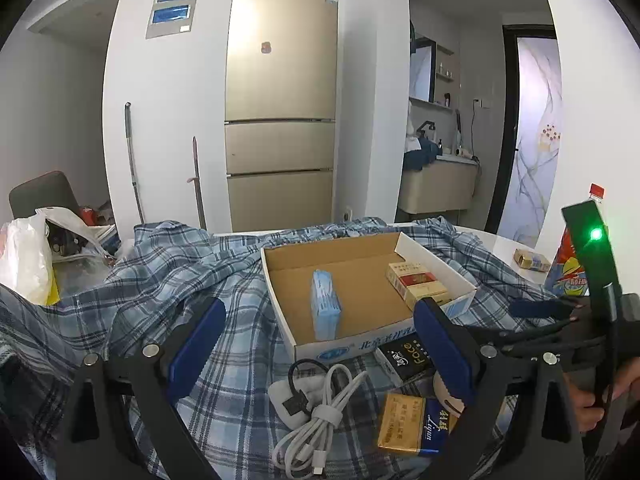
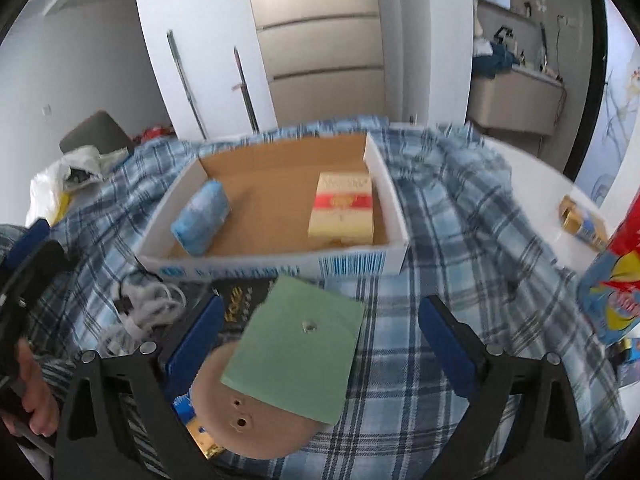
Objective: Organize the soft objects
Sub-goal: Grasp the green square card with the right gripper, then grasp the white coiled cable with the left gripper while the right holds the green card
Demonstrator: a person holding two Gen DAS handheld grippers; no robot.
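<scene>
An open cardboard box [image 1: 436, 260] [image 2: 394, 216] sits on a blue plaid cloth [image 1: 168, 272] [image 2: 460, 216]. In it lie a blue tissue pack [image 1: 325, 304] [image 2: 202, 218] and cigarette packs [image 1: 416, 282] [image 2: 343, 210]. My left gripper [image 1: 320, 344] is open and empty, just before the box's front wall, above a white coiled cable [image 1: 320, 420]. My right gripper [image 2: 320, 340] is open, above a green square pad [image 2: 300, 348] lying on a tan round disc [image 2: 256, 420]. The right gripper also shows at the left wrist view's right edge [image 1: 540, 308].
A black "Face" box [image 1: 404, 360] [image 2: 236, 308] and a gold-blue cigarette pack [image 1: 416, 424] lie before the cardboard box. A colourful bottle [image 1: 576, 256] [image 2: 616, 280] and a small gold pack [image 1: 532, 260] [image 2: 580, 220] stand right. Plastic bags [image 1: 28, 256] are left. A fridge [image 1: 280, 100] is behind.
</scene>
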